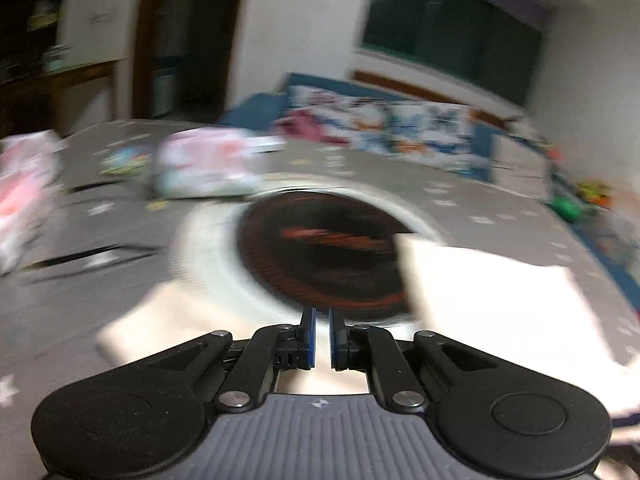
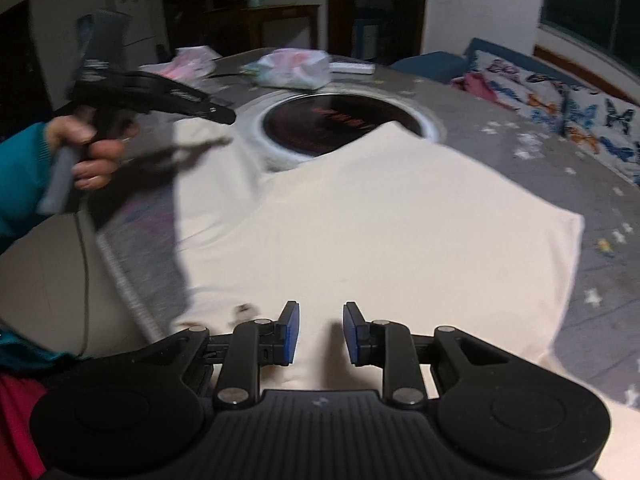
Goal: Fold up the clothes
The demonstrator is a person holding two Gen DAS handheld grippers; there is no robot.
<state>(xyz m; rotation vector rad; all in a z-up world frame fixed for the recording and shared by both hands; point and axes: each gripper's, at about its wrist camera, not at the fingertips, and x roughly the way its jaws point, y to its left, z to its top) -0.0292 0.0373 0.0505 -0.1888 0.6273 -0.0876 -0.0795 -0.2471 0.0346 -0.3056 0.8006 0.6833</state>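
Right wrist view shows me the shirt, a cream garment spread flat on the near half of the round grey surface, its far edge lapping the dark glass disc set in the surface's middle. My right hand-held gripper hovers over the shirt's near edge with its blue pads apart and nothing between them. The left hand-held gripper hangs above the shirt's far left part, held in a bare hand; it is blurred here. In the left wrist view that gripper has its pads almost together with a thin gap, and I see no cloth in it.

I judge the shirt light, soft and limp: it will sag and drag, not hold a shape, and one layer may slide off another. The weave looks matte and smooth, with a shallow crease running from the disc toward the near edge. I would pinch at a hem or corner, the right corner being the clearest, and lift low so that the fold lays flat.

Past the disc, toward the far edge, sit crumpled pale bundles, pink and white. Beyond is a butterfly-print cover.
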